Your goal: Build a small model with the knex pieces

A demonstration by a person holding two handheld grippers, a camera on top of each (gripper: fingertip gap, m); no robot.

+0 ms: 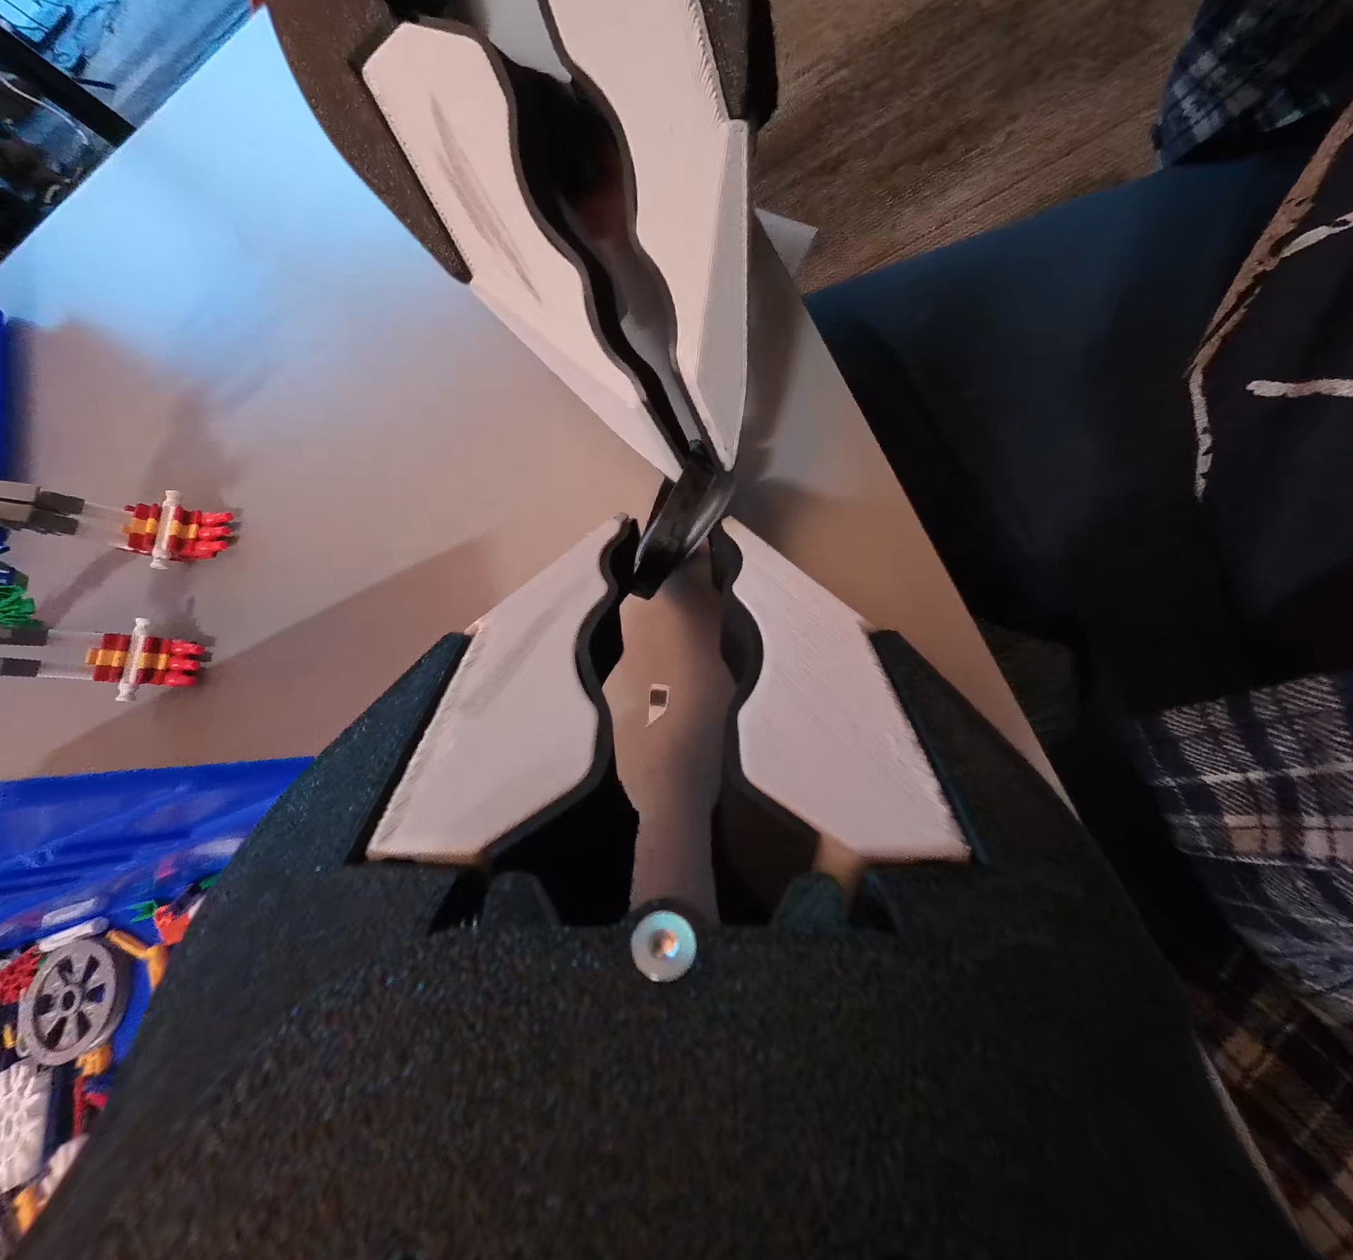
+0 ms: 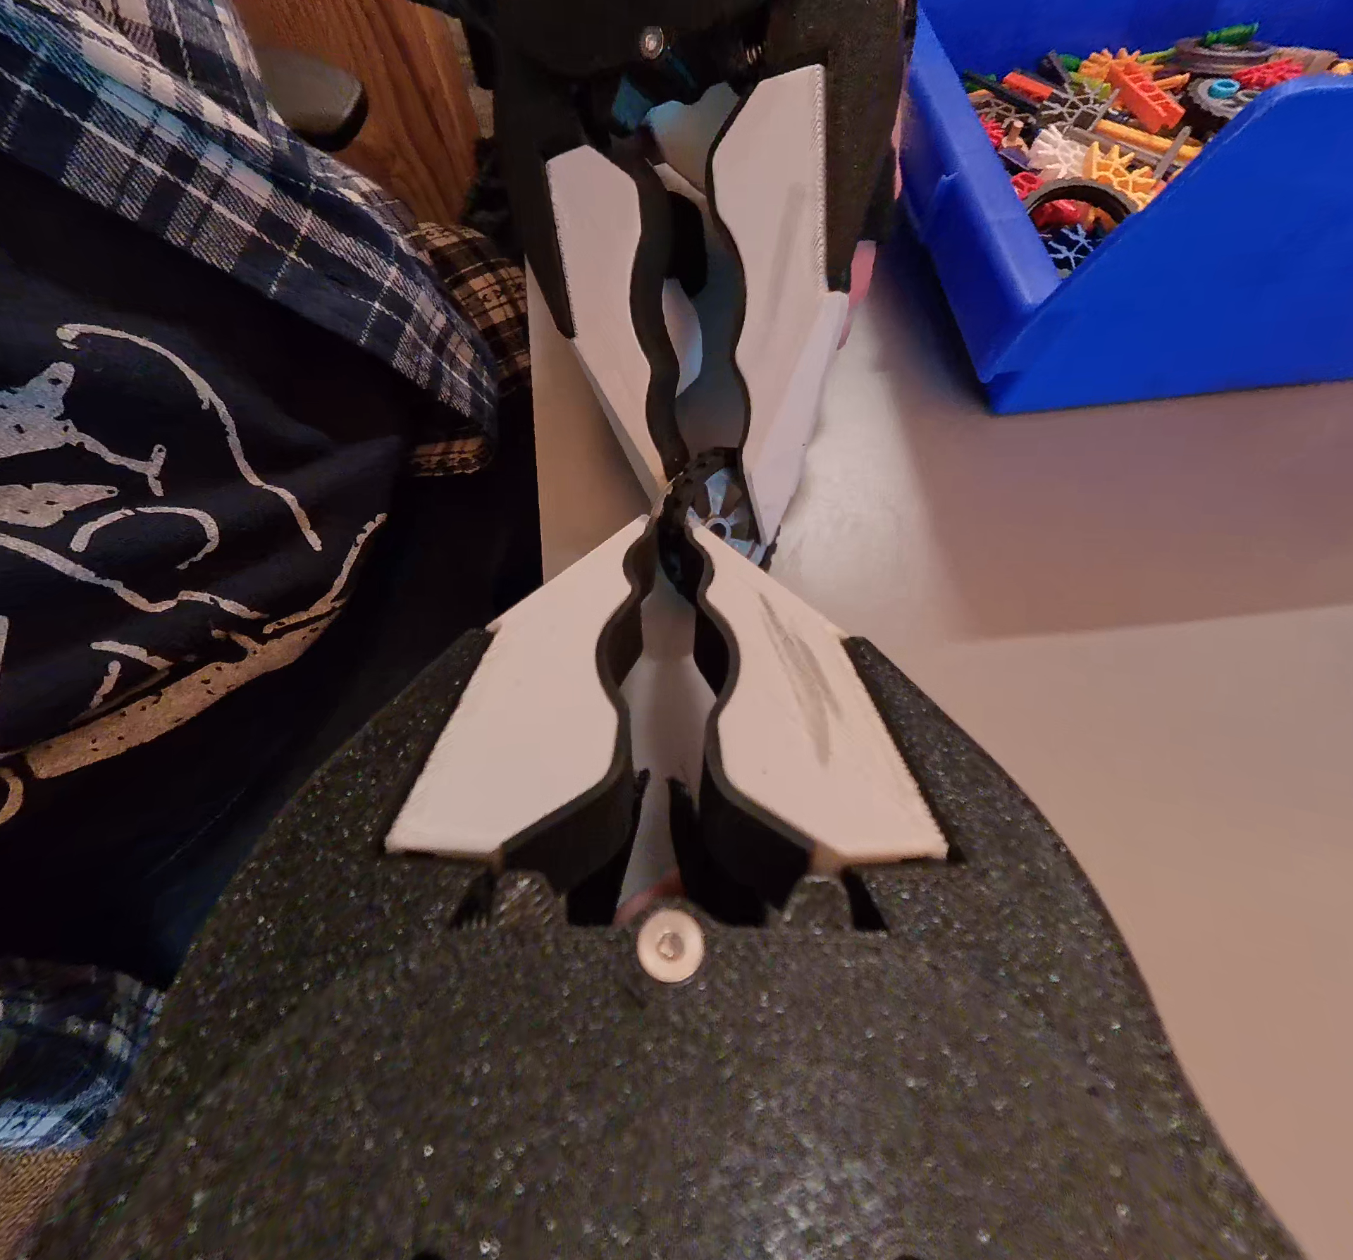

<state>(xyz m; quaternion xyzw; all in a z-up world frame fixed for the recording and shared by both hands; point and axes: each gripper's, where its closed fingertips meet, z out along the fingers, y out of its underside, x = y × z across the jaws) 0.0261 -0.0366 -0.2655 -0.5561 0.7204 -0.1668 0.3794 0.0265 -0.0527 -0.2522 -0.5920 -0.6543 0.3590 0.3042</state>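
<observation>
A small wheel (image 1: pixel 677 536), black tyre on a grey spoked hub (image 2: pixel 714 504), hangs over the near edge of the pale table (image 1: pixel 329 383). My left gripper (image 1: pixel 673 529) is shut on it, one fingertip on each side. My right gripper (image 1: pixel 699 460) reaches in from the opposite side, and its closed tips pinch the tyre's rim. In the right wrist view my right gripper (image 2: pixel 670 529) has its tips shut on the black tyre. There the left gripper (image 2: pixel 717 500) comes down from above with the wheel between its fingers.
A blue bin (image 2: pixel 1098 317) full of coloured construction pieces stands on the table; its wall also shows in the left wrist view (image 1: pixel 110 822). Two red, yellow and white rod assemblies (image 1: pixel 176 529) (image 1: pixel 146 657) lie on the table. A person's dark shirt (image 2: pixel 183 493) is close by the table edge. My two grippers' fingertips are within a few centimetres of each other.
</observation>
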